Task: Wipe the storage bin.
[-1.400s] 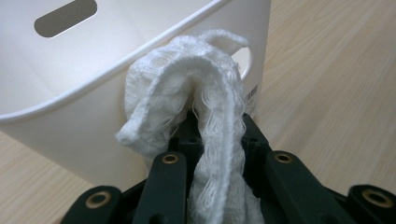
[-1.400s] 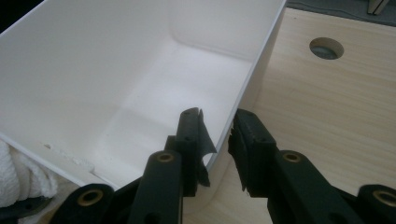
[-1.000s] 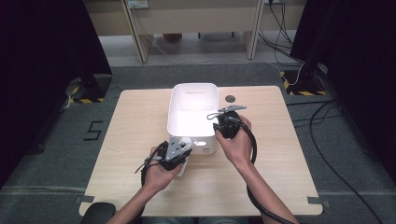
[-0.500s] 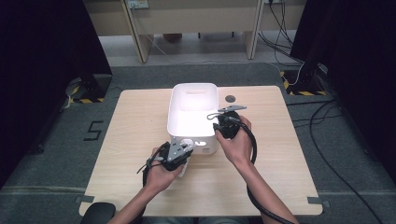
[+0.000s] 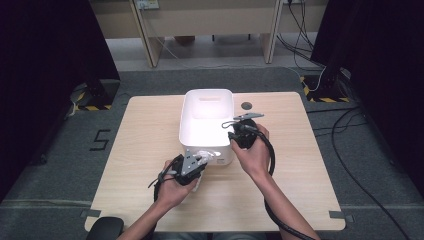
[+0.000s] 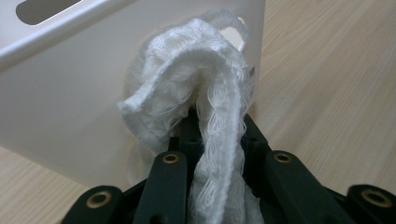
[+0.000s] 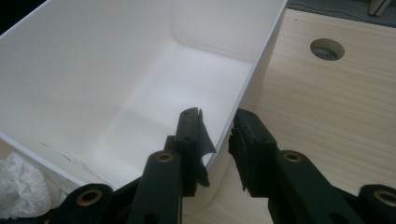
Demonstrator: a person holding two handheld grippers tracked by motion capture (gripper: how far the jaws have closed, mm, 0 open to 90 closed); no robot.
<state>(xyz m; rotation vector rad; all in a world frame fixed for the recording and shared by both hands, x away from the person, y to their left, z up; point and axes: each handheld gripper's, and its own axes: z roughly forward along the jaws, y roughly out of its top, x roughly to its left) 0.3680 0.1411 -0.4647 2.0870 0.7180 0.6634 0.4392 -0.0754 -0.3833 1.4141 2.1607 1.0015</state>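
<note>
**High view: cloth held at the bin's near wall**

Left gripper [image 6: 205, 140] is clamped on the white cloth [image 6: 196, 93], against the bin's [image 5: 206, 107] outer near wall. Right gripper [image 7: 217, 128] grips the bin's side wall, steadying it. Next, lift the cloth over the rim, then release.

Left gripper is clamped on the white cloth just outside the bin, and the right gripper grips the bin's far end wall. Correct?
Not quite. The right gripper straddles the white bin's right side wall, near its front corner, as the right gripper view shows. The left gripper does clamp the white cloth outside the bin.

The left gripper [image 5: 196, 162] with its white cloth [image 6: 196, 112] has perhaps edged leftwards.
</note>
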